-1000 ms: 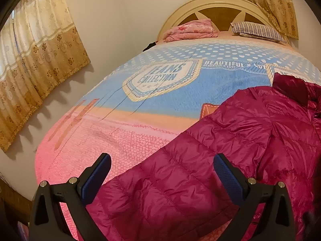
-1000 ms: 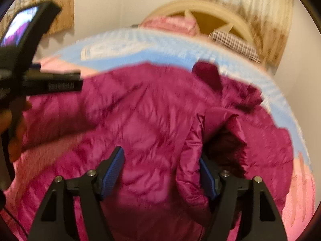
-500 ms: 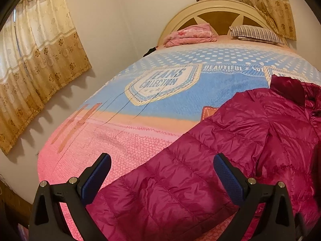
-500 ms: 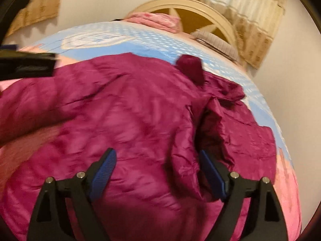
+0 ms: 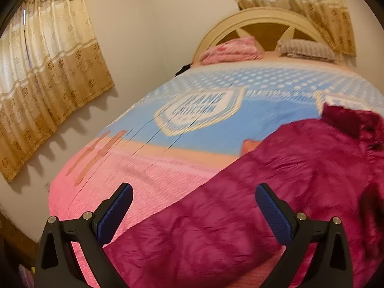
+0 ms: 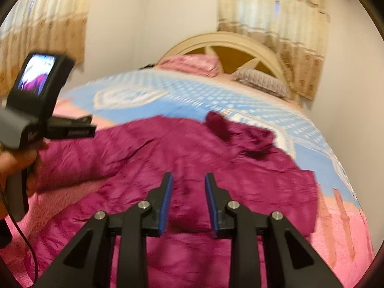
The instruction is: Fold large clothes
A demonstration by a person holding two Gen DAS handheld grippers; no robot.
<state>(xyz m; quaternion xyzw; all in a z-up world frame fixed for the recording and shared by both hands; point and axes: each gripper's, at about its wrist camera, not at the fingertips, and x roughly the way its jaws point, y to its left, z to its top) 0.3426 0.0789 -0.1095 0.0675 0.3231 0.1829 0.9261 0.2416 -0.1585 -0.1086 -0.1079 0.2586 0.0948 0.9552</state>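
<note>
A magenta quilted jacket (image 6: 196,158) lies spread on the bed, collar (image 6: 216,122) toward the headboard. Its sleeve (image 5: 216,216) runs under my left gripper (image 5: 194,189), which hovers above it, wide open and holding nothing. My right gripper (image 6: 189,176) is raised over the jacket's lower middle. Its jaws are closing to a narrow gap, and only the jacket lying beneath shows through it. The right wrist view also shows the left gripper's body (image 6: 36,110) at the far left, held by a hand (image 6: 14,165).
The bed cover (image 5: 192,124) is blue at the far end and pink near me. A pink folded blanket (image 5: 230,50) and a striped pillow (image 5: 307,49) lie by the headboard (image 5: 264,21). Curtains (image 5: 48,76) and walls close in on both sides.
My right gripper drew up and back from the jacket's front edge and its jaws narrowed a lot. The raised flap now lies flat. My left gripper lifted slightly, still open.
</note>
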